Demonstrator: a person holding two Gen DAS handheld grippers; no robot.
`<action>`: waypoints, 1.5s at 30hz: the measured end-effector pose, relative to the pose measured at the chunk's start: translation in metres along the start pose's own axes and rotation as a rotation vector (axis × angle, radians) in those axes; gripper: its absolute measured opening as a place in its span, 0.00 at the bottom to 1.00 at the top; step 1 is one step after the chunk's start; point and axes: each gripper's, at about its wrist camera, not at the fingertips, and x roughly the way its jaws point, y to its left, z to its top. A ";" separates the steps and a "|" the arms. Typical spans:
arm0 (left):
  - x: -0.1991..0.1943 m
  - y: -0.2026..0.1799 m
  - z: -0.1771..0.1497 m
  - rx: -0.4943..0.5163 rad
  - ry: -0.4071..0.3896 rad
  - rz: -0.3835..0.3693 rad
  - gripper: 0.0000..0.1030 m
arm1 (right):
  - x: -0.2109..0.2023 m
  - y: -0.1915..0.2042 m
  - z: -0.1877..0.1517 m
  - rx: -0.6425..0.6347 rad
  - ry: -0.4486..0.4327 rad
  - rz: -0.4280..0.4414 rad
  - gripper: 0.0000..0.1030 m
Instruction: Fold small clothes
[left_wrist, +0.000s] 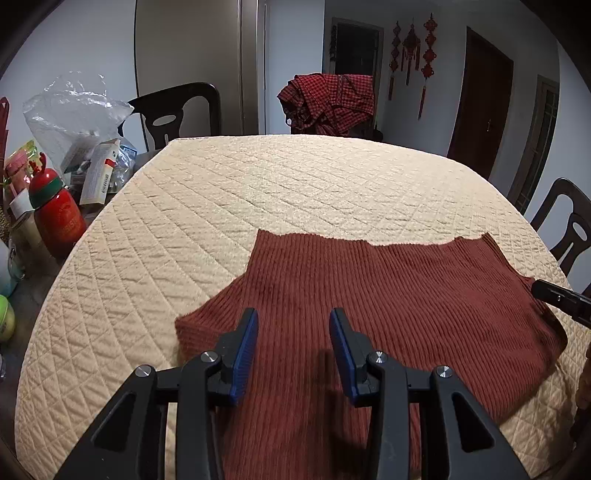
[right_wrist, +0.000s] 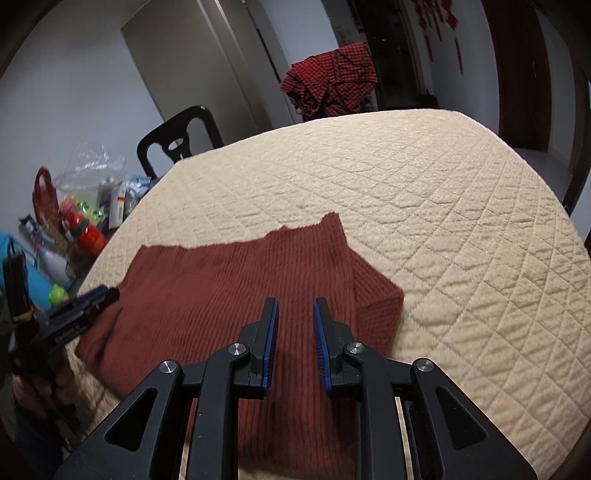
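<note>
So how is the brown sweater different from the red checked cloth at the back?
The brown sweater lies spread flat on the quilted table; the red checked cloth hangs bunched over a chair. The sweater is plain and ribbed, the cloth checked. Both are reddish fabric, and neither is held by the tongs.

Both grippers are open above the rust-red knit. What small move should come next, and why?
Probably lower the left gripper and right gripper onto the near part of the rust-red knit garment and close. Both hover open and empty over it, and it lies spread on the quilted cover, so a grasp must come first.
</note>
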 end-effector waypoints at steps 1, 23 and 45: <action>-0.002 0.000 -0.002 0.001 -0.001 0.002 0.41 | -0.002 0.000 -0.003 -0.008 0.000 -0.005 0.19; -0.003 0.010 -0.025 -0.020 0.027 0.042 0.41 | -0.004 -0.014 -0.025 0.009 0.021 -0.031 0.19; -0.028 0.031 -0.042 -0.091 0.036 0.026 0.41 | -0.018 0.058 -0.039 -0.144 0.028 0.146 0.19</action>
